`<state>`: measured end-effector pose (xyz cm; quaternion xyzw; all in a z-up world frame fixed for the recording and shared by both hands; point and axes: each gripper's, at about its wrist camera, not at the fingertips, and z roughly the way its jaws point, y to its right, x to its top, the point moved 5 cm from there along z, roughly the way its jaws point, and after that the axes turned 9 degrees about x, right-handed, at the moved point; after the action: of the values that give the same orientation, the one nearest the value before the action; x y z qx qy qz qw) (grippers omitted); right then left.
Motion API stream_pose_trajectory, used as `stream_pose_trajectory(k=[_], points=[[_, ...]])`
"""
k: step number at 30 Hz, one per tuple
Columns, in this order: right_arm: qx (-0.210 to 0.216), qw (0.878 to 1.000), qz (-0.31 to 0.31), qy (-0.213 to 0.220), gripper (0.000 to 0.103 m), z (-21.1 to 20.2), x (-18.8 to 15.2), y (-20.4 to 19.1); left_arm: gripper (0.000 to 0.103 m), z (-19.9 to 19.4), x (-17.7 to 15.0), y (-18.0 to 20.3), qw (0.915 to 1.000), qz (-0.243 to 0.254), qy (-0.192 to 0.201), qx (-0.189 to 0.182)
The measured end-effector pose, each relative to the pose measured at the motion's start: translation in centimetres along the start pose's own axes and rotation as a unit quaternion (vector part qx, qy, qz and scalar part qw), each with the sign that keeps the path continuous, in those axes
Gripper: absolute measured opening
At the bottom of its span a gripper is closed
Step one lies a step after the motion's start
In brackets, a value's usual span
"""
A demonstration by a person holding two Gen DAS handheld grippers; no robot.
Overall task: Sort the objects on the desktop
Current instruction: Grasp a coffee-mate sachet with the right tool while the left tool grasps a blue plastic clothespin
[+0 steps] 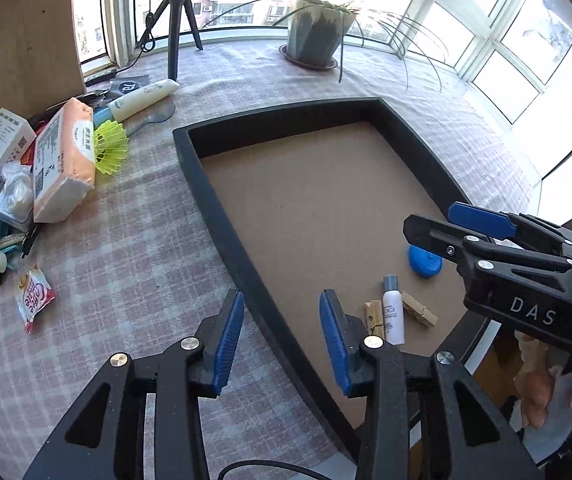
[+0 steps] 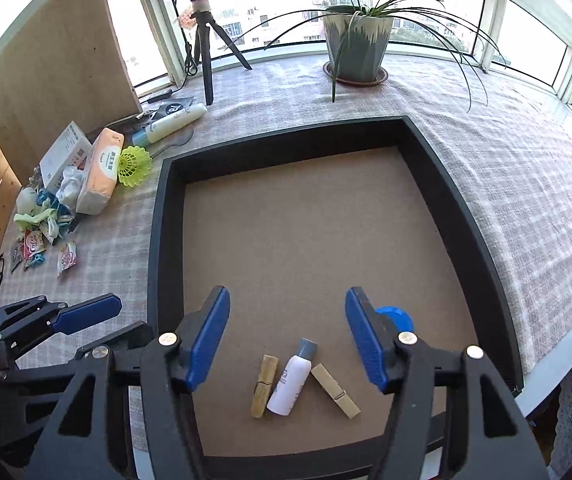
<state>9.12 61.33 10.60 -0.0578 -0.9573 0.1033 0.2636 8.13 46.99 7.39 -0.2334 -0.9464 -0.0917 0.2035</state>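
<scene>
Left black gripper with blue pads held spread, nothing gripped; right black blue-padded gripper likewise spread, unloaded.

The black-walled tray has a wide bare brown floor from its middle out to 12 o'clock, open to entry from above. Its raised rim blocks any low sideways approach. At 6 o'clock in the right wrist view, three things crowd the near floor: a small white bottle lying between two wooden clothespins, the left pin just beside it. A blue lid sits at 4 o'clock, partly hidden. Outside the tray, the checked cloth at 3 o'clock lies open. At 9 to 10 o'clock a clutter pile obstructs: tissue pack, white box, yellow shuttlecock. A tripod and potted plant stand at 12.
</scene>
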Motion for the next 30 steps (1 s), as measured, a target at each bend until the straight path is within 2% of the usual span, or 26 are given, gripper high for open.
stream_pose_trajectory(k=[4, 9, 12, 19, 21, 24, 27, 30], points=[[0.019, 0.999, -0.028, 0.015, 0.059, 0.6, 0.8, -2.9, 0.038, 0.1, -0.6, -5.1, 0.9989, -0.038, -0.006, 0.026], [0.029, 0.998, -0.051, 0.014, 0.059, 2.2, 1.8, -6.6, 0.038, 0.1, -1.6, -12.7, 0.9936, -0.096, -0.012, 0.059], [0.046, 0.997, -0.058, 0.007, 0.059, 3.3, 2.5, -9.1, 0.038, 0.2, -2.3, -17.7, 0.9873, -0.135, -0.016, 0.081], [0.064, 0.991, -0.108, -0.044, 0.061, 7.1, 4.4, -16.4, 0.038, 0.9, -3.9, -28.4, 0.9699, -0.208, -0.033, 0.121], [0.078, 0.987, -0.124, -0.062, 0.065, 8.3, 4.8, -18.7, 0.039, 1.4, -4.3, -30.5, 0.9669, -0.217, -0.041, 0.128], [0.109, 0.979, -0.140, -0.095, 0.066, 10.5, 4.7, -22.2, 0.048, 2.1, -4.7, -32.6, 0.9644, -0.220, -0.048, 0.140], [0.129, 0.972, -0.151, -0.123, 0.067, 12.7, 4.2, -25.4, 0.055, 2.9, -4.8, -33.4, 0.9643, -0.218, -0.054, 0.141], [0.129, 0.967, -0.167, -0.144, 0.067, 15.0, 3.6, -27.9, 0.060, 3.3, -4.6, -33.6, 0.9647, -0.213, -0.052, 0.145]])
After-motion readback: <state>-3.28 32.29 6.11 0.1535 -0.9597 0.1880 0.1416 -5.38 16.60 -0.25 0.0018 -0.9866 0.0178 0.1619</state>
